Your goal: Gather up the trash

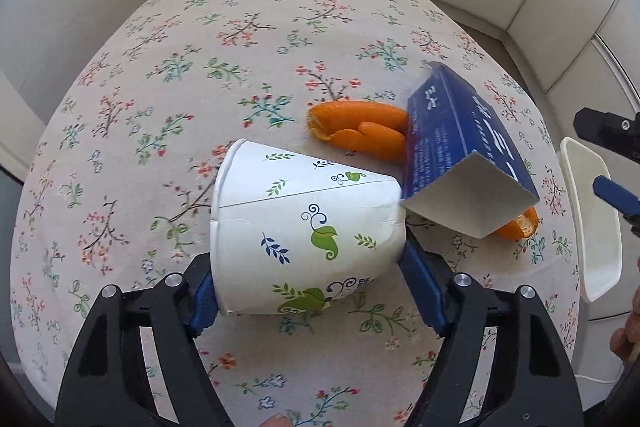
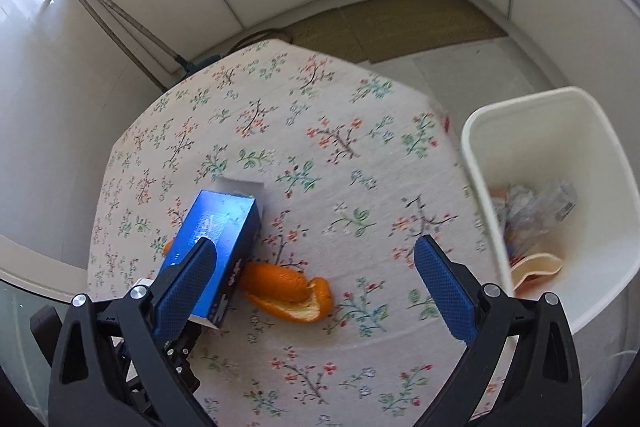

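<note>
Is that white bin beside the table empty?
No. The bin already holds crumpled wrappers and a beige scoop-like piece at its bottom.

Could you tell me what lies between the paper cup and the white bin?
The blue box, lying over orange peel, sits between paper cup and white bin; left wrist view shows it.
</note>
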{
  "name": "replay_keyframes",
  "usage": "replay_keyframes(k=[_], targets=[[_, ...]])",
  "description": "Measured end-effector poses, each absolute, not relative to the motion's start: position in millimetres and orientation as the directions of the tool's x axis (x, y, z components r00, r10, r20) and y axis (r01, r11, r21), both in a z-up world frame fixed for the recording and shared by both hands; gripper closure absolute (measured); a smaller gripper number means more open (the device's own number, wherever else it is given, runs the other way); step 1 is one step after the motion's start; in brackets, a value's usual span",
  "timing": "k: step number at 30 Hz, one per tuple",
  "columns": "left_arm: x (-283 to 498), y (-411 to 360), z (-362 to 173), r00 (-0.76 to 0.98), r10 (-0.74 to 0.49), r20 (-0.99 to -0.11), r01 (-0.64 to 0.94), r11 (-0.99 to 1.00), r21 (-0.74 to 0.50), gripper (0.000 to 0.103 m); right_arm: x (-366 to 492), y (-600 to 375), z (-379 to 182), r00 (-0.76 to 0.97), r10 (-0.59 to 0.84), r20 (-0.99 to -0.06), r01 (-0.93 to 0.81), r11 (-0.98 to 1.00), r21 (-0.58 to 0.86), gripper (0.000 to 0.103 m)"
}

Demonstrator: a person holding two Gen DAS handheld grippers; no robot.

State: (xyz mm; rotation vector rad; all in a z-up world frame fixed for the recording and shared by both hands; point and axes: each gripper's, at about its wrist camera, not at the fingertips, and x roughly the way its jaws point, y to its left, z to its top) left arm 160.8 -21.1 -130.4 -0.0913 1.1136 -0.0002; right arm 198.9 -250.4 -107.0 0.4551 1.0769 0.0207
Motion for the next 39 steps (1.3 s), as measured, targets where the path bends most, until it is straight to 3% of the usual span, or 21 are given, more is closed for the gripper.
replay_keyframes(k=[7,18,19,20,22,39], targets=[[158,39,-92,0.507,-0.016,-0.862,-0.223,0.963,-0.15,0.029,220,-210,-118,0.427,0.298,-0.854,0.17,0.901,0.4,0.007],[161,59,-74,0.561,-0.004,-0.828,-0.271,0.944,-0.188,0.029,237,-163,-130,0.387,0.226,-0.894,0.1,0.953,0.285,0.007],[161,62,-75,0.559,-0.007,-0.829,-0.274,0.942,-0.193,0.029,237,-160,-130,0.394,0.221,-0.892,0.092,0.956,0.277,0.014],[162,64,-75,0.558,-0.009,-0.83,-0.278,0.94,-0.198,0.029,238,-158,-129,0.4,0.216,-0.891,0.086,0.959,0.271,0.032],[163,66,-77,0.555,-0.014,-0.832,-0.286,0.936,-0.207,0.029,238,-156,-129,0.403,0.224,-0.887,0.069,0.959,0.274,0.045],[151,67,-59,0.624,-0.025,-0.781,-0.289,0.921,-0.261,0.029,213,-169,-79,0.581,0.247,-0.776,0.009,0.951,0.309,0.047]])
